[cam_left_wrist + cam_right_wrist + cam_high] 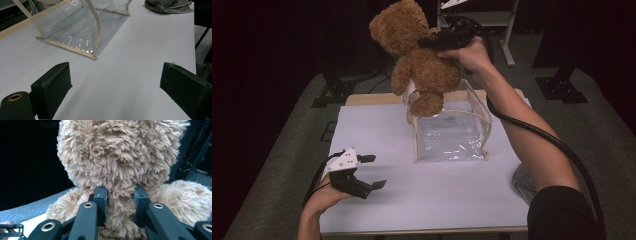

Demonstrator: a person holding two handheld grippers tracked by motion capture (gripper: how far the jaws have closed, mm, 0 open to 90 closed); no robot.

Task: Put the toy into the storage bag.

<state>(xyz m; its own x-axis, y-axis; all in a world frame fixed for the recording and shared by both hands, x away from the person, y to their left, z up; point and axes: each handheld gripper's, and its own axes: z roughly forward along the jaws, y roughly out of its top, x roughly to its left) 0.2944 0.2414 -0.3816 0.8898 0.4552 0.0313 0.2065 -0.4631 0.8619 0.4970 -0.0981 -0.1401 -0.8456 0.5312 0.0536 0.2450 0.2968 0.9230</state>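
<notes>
A brown teddy bear (417, 55) hangs in the air above the back of a clear plastic bag (451, 131) with cream trim, its feet at the bag's top rim. My right gripper (432, 42) is shut on the bear's neck; in the right gripper view the gripper (120, 202) has both pads pressed into the bear's (120, 157) fur. My left gripper (373, 172) rests low over the white table at the front left, open, nothing between its jaws. In the left gripper view that gripper (115, 82) faces the bag (75, 27) across bare table.
The white table top (422, 200) lies on a wooden board. A grey cloth (170, 6) sits at the table's right edge, near my right arm (532, 150). Dark stands and a shelf frame (507, 25) are behind the table.
</notes>
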